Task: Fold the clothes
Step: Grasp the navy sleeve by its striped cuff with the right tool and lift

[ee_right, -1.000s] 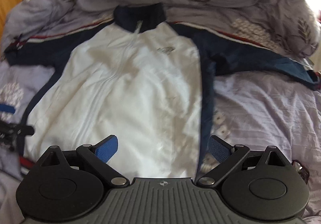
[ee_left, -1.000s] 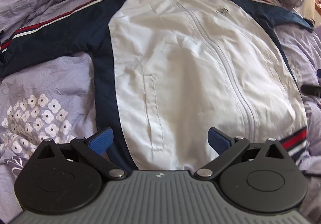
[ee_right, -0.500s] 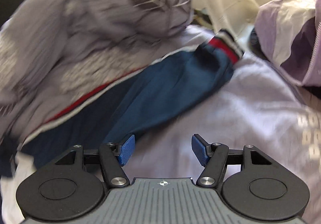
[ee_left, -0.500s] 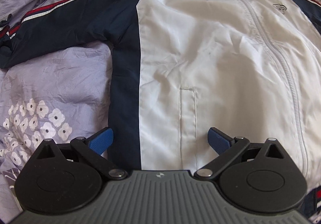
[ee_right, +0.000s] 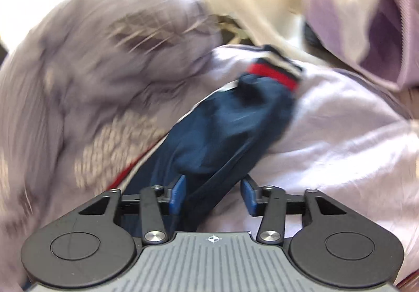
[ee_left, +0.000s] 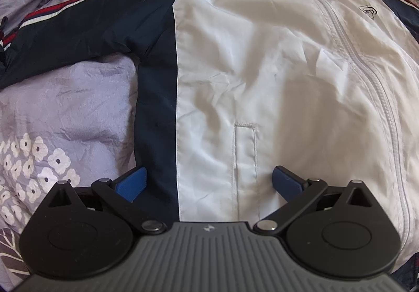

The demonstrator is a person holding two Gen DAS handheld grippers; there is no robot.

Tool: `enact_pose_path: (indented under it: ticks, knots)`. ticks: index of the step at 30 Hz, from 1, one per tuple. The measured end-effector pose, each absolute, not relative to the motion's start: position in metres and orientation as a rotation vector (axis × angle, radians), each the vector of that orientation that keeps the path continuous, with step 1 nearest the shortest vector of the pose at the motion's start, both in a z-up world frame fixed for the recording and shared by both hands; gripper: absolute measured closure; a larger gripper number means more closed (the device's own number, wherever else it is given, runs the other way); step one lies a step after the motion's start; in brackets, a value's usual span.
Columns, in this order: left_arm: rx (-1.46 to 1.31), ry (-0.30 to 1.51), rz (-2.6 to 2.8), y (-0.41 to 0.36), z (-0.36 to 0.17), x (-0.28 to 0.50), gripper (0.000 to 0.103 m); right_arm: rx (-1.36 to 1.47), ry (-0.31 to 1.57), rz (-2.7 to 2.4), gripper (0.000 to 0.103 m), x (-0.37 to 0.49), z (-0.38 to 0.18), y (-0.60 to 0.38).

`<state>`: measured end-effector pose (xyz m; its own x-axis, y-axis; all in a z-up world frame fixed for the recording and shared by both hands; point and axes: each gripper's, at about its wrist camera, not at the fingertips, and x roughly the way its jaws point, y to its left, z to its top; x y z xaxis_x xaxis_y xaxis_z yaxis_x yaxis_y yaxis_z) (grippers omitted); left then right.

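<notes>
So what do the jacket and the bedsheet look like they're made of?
Jacket: probably thin synthetic windbreaker cloth, nylon or polyester, going by its slight sheen and sharp, papery creases. Bedsheet: likely matte woven cotton or a blend, with soft fine wrinkles and a printed flower pattern.

A bed covered by a wrinkled lilac sheet printed with white flowers carries a white and navy jacket, spread flat and zipped, ahead of and between the left jaws. Its navy sleeve with a red-striped cuff runs from between the right jaws, beside a bunched grey quilt
</notes>
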<state>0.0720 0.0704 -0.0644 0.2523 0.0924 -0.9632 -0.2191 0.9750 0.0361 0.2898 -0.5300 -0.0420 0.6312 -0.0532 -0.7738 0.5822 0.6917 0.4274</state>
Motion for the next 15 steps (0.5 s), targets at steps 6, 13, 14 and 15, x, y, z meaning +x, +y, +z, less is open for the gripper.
enact_pose_path:
  ticks: [6, 13, 14, 15]
  knots:
    - [-0.113, 1.302, 0.209, 0.070, -0.064, 0.073, 0.000, 0.740, 0.816, -0.444, 0.095, 0.312, -0.054, -0.530]
    - [-0.135, 1.287, 0.239, 0.078, -0.063, 0.070, 0.000, -0.209, 0.572, -0.055, 0.099, 0.294, 0.009, -0.305]
    - [-0.142, 1.286, 0.247, 0.080, -0.063, 0.070, 0.000, -0.331, 0.543, 0.064, 0.099, 0.281, 0.011, -0.260]
    - [-0.149, 1.283, 0.252, 0.082, -0.063, 0.070, 0.000, -0.444, 0.513, 0.180, 0.099, 0.266, 0.008, -0.216]
